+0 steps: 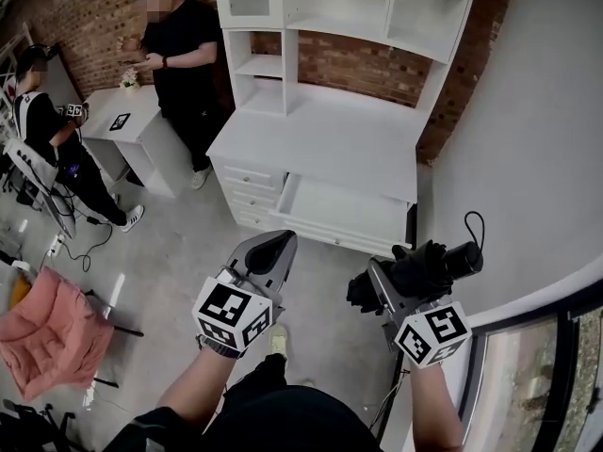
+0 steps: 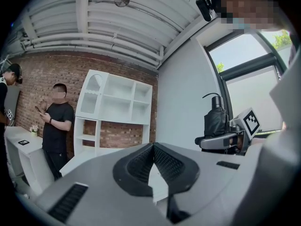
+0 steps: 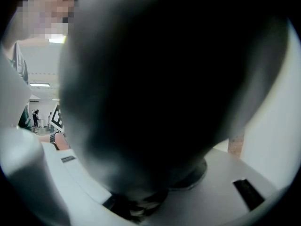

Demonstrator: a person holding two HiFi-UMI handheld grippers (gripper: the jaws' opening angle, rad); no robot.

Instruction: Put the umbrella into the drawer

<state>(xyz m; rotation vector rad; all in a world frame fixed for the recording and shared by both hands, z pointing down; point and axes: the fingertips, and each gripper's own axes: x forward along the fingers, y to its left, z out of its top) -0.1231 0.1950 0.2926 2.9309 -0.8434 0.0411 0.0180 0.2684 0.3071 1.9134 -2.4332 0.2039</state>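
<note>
1. Here, the right gripper (image 1: 388,288) is clamping a black folded umbrella (image 1: 429,266) around its middle. In the right gripper view the dark bundle is filling nearly the whole frame, seated between the jaws.
2. The left gripper (image 1: 273,252) is travelling alongside with its jaws pressed together on nothing, well apart from the umbrella.
3. The umbrella is lying roughly level and crosswise in the grip. The end bearing the wrist loop (image 1: 474,226) is pointing toward the grey wall on the right, and the other end is projecting toward the left gripper.
4. The open drawer (image 1: 349,205) is standing ahead of both grippers, pulled out beneath the white desk top (image 1: 320,144) and well apart from the umbrella.
5. Judged from this layout, the carry toward the drawer is under way and the deposit is not yet done.
6. Doing this step well probably means three things:
   - bringing the umbrella in over the front rim with its length running along the drawer's width;
   - lowering it until it is resting on the drawer floor before the jaws are parted;
   - watching that the loop is not snagging on the rim.
7. The left gripper is best staying clear of the opening, ready for pushing the drawer front.
8. Further out, a stack of small drawers (image 1: 247,179) is flanking the open one and shelving (image 1: 358,8) is rising above the desk. Two people are standing by a low white table (image 1: 118,111) at the left.
</note>
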